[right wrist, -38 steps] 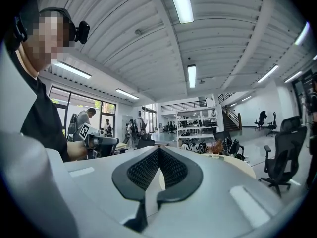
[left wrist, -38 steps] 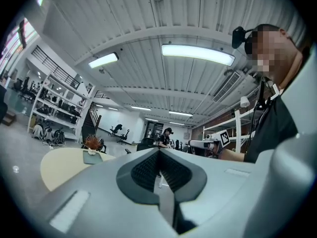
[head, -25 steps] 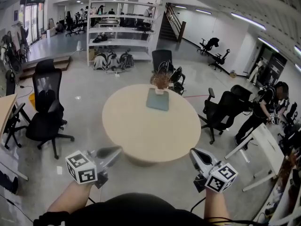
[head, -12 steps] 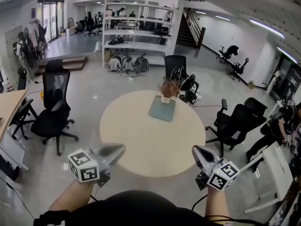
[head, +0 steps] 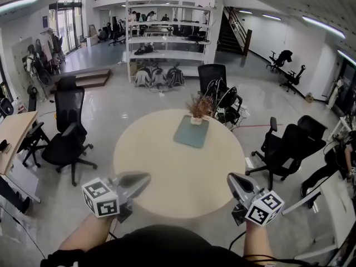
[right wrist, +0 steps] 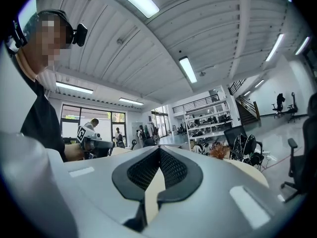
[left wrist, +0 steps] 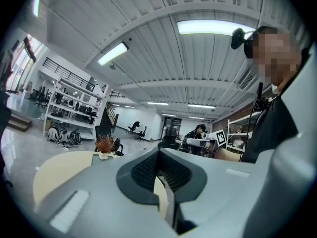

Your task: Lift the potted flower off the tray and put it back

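The potted flower (head: 196,110) stands upright at the far edge of the flat grey-green tray (head: 191,133), its dry brownish tuft above a small pale pot. The tray lies on the far half of the round, pale table (head: 167,171), which has nothing else on it.

Both grippers are held at the near side of the table, well apart from the flower and from each other, pointing across the tabletop. The left gripper (head: 146,177) is at the near-left rim with its fingers together and nothing between them. The right gripper (head: 230,178) is at the near-right rim, its fingers likewise closed tip to tip and empty.

Black office chairs (head: 69,143) stand around the table on the shiny floor. White shelving (head: 167,38) rises behind it.
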Demonstrator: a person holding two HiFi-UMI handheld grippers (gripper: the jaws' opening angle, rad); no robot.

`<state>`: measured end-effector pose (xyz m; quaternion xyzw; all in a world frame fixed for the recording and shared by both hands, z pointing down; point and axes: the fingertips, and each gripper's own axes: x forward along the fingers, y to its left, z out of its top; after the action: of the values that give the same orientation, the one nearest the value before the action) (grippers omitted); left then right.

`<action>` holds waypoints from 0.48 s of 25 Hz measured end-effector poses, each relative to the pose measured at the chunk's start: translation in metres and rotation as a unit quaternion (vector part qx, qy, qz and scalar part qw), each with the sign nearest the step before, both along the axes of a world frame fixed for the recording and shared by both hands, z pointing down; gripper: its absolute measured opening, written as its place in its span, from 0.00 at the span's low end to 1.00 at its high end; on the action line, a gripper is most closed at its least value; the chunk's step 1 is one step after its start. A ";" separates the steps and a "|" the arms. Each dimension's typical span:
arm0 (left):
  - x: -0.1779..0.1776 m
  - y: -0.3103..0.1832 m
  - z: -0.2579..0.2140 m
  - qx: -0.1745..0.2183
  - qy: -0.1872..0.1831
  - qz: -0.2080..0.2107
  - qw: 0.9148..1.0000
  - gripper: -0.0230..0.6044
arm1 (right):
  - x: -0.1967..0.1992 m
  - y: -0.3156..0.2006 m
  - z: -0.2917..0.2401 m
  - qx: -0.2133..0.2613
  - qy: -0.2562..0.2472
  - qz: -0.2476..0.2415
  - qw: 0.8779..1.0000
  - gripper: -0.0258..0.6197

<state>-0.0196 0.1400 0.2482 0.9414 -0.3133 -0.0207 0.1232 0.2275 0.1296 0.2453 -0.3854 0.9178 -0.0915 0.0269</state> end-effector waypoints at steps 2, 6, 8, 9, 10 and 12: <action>0.004 -0.009 0.002 -0.003 -0.006 0.001 1.000 0.03 | 0.005 -0.009 0.005 -0.004 -0.006 0.001 1.000 0.06; 0.005 -0.033 0.010 -0.011 -0.003 0.009 1.000 0.03 | 0.004 -0.030 0.016 -0.015 -0.004 0.006 1.000 0.06; 0.001 -0.048 0.016 -0.015 0.002 0.018 1.000 0.03 | -0.002 -0.042 0.019 -0.019 0.000 0.013 1.000 0.06; -0.003 -0.057 0.019 -0.017 0.005 0.024 1.000 0.03 | -0.007 -0.049 0.019 -0.019 0.004 0.016 1.000 0.06; -0.008 -0.067 0.022 -0.018 0.009 0.030 0.999 0.03 | -0.013 -0.056 0.019 -0.018 0.009 0.021 1.000 0.06; -0.019 -0.091 0.027 -0.016 0.016 0.045 0.999 0.03 | -0.025 -0.073 0.018 -0.015 0.021 0.034 0.999 0.06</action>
<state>-0.0385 0.0495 0.2749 0.9520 -0.2688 -0.0256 0.1440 0.2024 0.0571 0.2637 -0.4187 0.9030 -0.0960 0.0054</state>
